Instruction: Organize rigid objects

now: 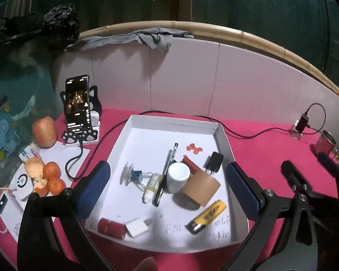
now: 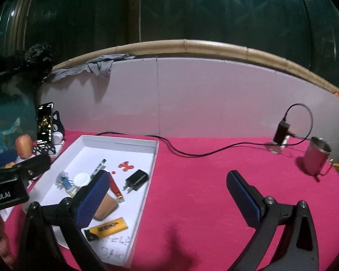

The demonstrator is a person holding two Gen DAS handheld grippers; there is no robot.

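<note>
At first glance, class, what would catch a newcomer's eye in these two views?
The bright pink tablecloth dominates, with a shallow white cardboard tray on it cluttered with small items, a yellow lighter near its front edge. Left of the tray, a lit black smartphone stands upright on a stand. The open left gripper hovers over the tray.

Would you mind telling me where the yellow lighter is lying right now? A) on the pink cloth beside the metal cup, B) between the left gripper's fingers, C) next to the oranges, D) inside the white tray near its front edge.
D: the yellow lighter lies flat on the floor of the white tray, near its front edge, with both grippers open and empty.
</note>
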